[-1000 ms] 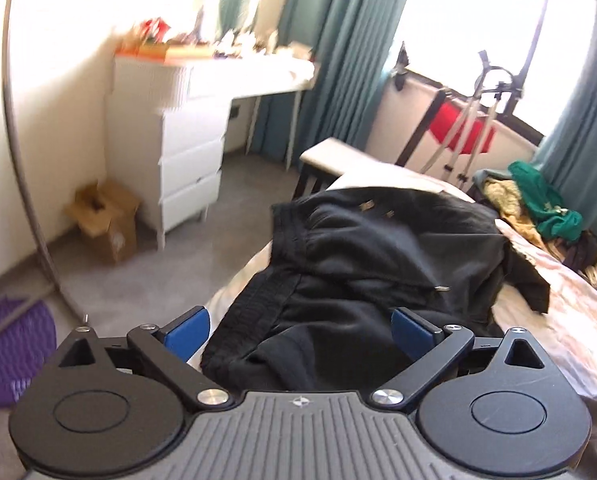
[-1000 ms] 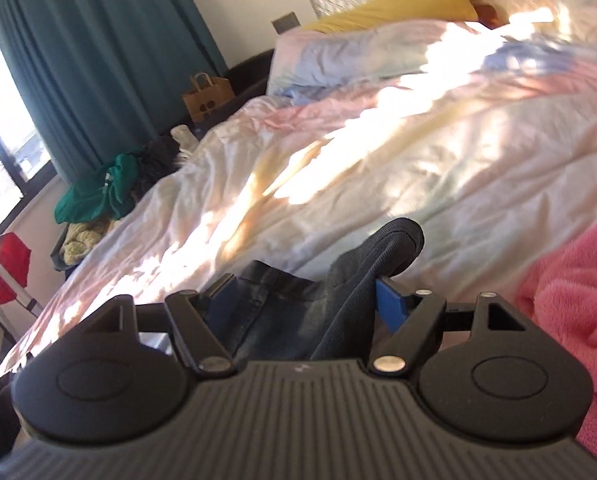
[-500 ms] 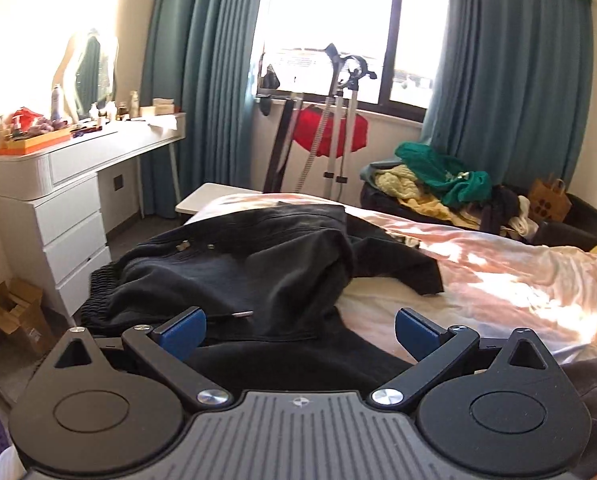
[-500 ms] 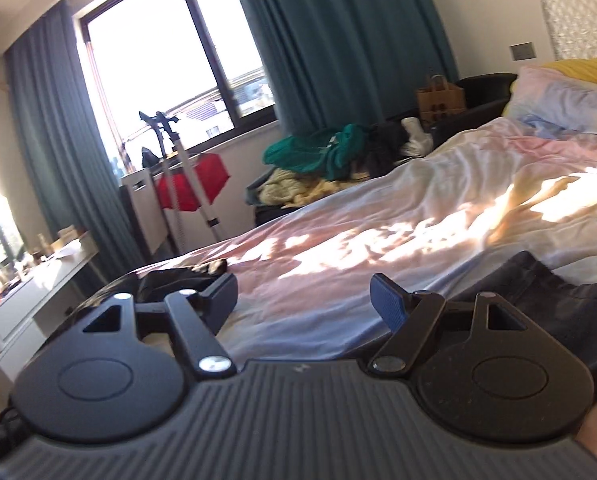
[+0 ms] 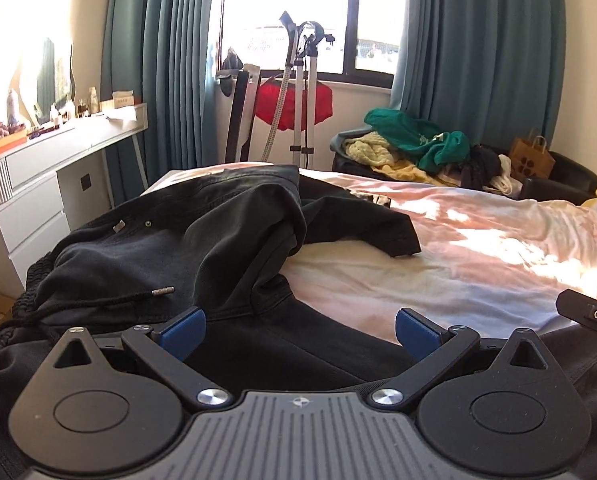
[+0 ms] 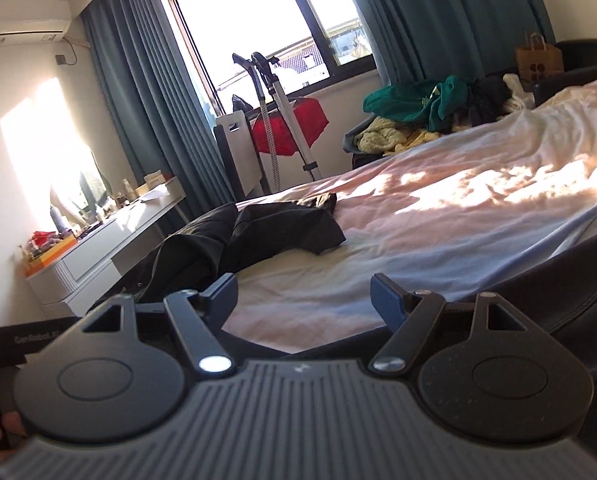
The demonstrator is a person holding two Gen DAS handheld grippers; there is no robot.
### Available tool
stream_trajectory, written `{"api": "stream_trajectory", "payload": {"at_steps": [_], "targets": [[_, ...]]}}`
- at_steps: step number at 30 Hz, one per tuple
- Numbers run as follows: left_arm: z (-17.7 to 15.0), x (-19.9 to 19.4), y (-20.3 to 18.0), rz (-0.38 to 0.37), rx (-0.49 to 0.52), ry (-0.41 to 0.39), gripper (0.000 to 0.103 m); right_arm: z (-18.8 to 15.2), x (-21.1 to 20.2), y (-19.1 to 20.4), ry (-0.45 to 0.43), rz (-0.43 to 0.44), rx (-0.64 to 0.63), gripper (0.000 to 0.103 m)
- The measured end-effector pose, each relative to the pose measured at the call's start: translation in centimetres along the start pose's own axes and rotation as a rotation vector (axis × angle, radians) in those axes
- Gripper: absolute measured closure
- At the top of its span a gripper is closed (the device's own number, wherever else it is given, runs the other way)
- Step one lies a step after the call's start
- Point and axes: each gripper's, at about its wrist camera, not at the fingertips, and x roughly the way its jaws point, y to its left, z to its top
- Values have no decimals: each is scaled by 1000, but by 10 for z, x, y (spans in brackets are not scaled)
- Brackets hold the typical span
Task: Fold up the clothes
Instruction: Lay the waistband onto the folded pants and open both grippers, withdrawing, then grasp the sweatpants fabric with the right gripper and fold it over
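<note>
Both my left tool (image 5: 297,326) and right tool (image 6: 303,297) hang released above the crumpled black cotton hoodie (image 5: 202,236) on the pink-sheeted bed (image 5: 458,248).

Setting: home bedroom. Bed (image 5: 478,248) with rumpled pale sheet, teal curtains (image 5: 470,40) at a sunlit window (image 5: 282,12), white dresser (image 5: 30,200) crowded with toiletries, heap of clothes (image 5: 414,148) on a dark chair.

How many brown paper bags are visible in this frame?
1. A brown paper bag with handles stands on the dark armchair beyond the far side of the bed, right of the clothes pile. Others may be hidden.
</note>
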Motion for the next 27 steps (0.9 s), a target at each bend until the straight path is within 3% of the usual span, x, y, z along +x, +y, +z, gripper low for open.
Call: {"api": "stream_trajectory", "payload": {"at_steps": [2,6,9,15,20,21,22,23,24,27], "targets": [[-3,2,9,11,-27,2,1,9,24,-2,64,51,83,27],[-3,12,28,13,-85,7,1,30,86,2,98,143,275,27],[-6,28,32,19,-48,11,0,39,154,4,117,154,404,27],[-20,62,57,-1,-69,-28,0,44,279,-10,135,118,659,27],[-23,92,61,-60,-90,-47,0,44,342,-26,74,-10,727,28],[-25,97,60,-58,-79,-51,0,45,346,-29,57,-57,729,42],[-26,101,58,-54,-66,-55,0,47,347,-30,44,-96,725,68],[-27,104,57,-53,-59,-56,0,50,346,-31,35,-129,714,85],[-28,107,56,-54,-54,-57,0,54,344,-32,26,-162,704,93],[-28,110,57,-62,-75,-60,0,70,329,-27,-19,-191,603,95]]}}
